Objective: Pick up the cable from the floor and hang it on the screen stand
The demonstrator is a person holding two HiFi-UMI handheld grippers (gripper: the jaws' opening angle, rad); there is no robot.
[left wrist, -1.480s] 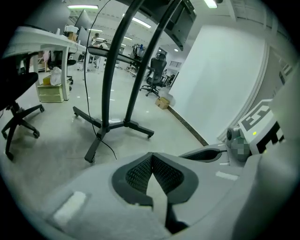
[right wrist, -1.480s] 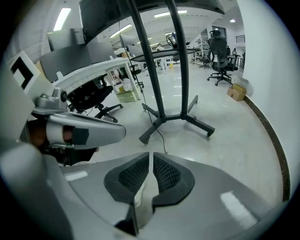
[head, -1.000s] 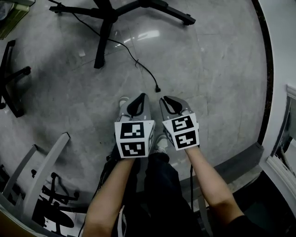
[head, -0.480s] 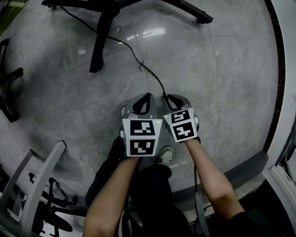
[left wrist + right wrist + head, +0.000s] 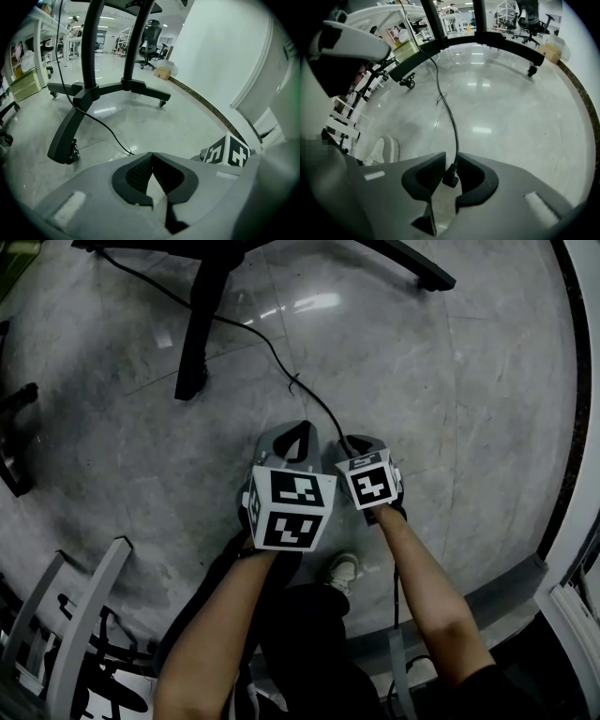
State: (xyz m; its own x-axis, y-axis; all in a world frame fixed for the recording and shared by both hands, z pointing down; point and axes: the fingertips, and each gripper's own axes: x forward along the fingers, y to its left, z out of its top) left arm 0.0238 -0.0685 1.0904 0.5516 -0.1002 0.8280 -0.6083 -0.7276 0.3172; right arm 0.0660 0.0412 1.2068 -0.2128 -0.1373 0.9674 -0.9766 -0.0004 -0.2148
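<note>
A thin black cable (image 5: 277, 354) runs over the grey floor from the black screen stand base (image 5: 202, 315) to my right gripper (image 5: 349, 442). In the right gripper view its plug (image 5: 450, 178) lies between the jaws of the right gripper (image 5: 450, 157). They stand narrowly apart, and the cable (image 5: 452, 122) leads away through the gap. Just to the left, my left gripper (image 5: 298, 432) is shut and empty. In its own view the left gripper (image 5: 151, 154) points at the stand's legs (image 5: 86, 93).
The person's white shoe (image 5: 344, 568) is on the floor under the grippers. A white frame (image 5: 80, 615) stands at lower left and a black chair base (image 5: 19, 427) at far left. A dark skirting and wall (image 5: 562, 427) run along the right. A cardboard box (image 5: 163, 72) sits far off.
Both grippers have moved forward over the floor to the cable's end. The plug, earlier lying ahead of the right gripper, is now between its jaws. The left gripper has stayed shut.
</note>
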